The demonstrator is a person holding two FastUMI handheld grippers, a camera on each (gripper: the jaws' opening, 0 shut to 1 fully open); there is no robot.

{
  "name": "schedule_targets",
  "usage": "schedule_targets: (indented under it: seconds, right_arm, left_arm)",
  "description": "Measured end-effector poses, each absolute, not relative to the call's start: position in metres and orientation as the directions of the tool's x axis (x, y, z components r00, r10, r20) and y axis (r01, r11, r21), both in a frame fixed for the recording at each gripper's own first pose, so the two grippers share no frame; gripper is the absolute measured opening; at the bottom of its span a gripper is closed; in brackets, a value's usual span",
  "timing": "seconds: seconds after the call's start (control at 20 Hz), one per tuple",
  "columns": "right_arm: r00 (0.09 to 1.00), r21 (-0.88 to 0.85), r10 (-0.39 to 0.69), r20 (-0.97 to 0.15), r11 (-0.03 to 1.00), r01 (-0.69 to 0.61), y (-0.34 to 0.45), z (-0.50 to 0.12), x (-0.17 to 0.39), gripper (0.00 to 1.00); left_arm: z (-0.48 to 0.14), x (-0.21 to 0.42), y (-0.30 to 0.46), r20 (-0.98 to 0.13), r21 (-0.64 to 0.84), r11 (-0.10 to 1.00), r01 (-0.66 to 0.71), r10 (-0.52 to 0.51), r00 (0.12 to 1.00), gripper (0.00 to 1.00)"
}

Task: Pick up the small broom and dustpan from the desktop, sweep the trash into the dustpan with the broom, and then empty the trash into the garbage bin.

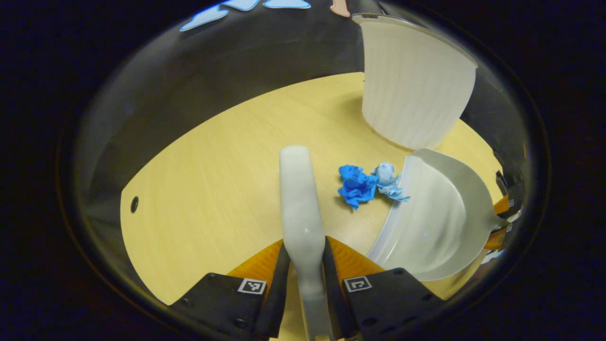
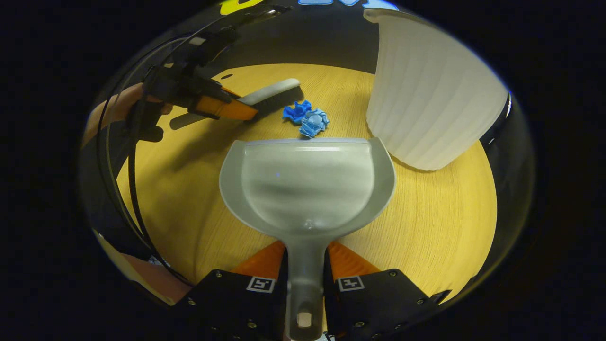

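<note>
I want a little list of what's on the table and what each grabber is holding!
left gripper: shut on the small broom
right gripper: shut on the dustpan handle
trash: two crumpled paper scraps, dark blue and light blue, just beyond the dustpan's front edge
garbage bin: white, ribbed, upright beside the dustpan
table: light wood
</note>
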State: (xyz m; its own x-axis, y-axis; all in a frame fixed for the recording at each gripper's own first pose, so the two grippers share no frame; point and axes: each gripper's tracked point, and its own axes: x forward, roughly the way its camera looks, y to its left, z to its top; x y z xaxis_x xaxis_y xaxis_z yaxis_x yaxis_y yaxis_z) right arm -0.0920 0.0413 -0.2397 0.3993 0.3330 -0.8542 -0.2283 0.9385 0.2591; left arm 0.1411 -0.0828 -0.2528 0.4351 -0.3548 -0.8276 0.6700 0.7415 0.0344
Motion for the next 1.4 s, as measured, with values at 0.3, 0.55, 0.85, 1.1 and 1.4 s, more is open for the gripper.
schedule_targets:
  seconds: [0.3, 0.55, 0.85, 1.1, 1.4]
  right_arm:
    - [0.42, 0.244, 0.333, -0.844, 0.936, -0.253, 0.04, -0.238, -0.093, 0.33]
    - [0.428, 0.254, 0.34, -0.837, 0.935, -0.248, 0.038, -0.235, -0.088, 0.34]
    - [0.43, 0.265, 0.349, -0.833, 0.933, -0.245, 0.034, -0.224, -0.07, 0.33]
    - [0.44, 0.263, 0.346, -0.829, 0.935, -0.239, 0.045, -0.232, -0.048, 0.33]
    - [0.45, 0.255, 0.328, -0.831, 0.942, -0.216, 0.038, -0.247, -0.036, 0.34]
  left_arm:
    - [-0.243, 0.141, -0.125, -0.812, 0.0, 0.599, 0.801, -0.467, 0.349, 0.42]
    - [-0.23, 0.128, -0.138, -0.81, -0.045, 0.512, 0.858, -0.522, 0.269, 0.44]
    - [-0.208, 0.104, -0.143, -0.808, -0.105, 0.452, 0.886, -0.558, 0.189, 0.45]
    - [-0.198, 0.09, -0.149, -0.798, -0.155, 0.46, 0.874, -0.581, 0.164, 0.45]
    - [-0.196, 0.075, -0.146, -0.783, -0.179, 0.522, 0.834, -0.589, 0.201, 0.45]
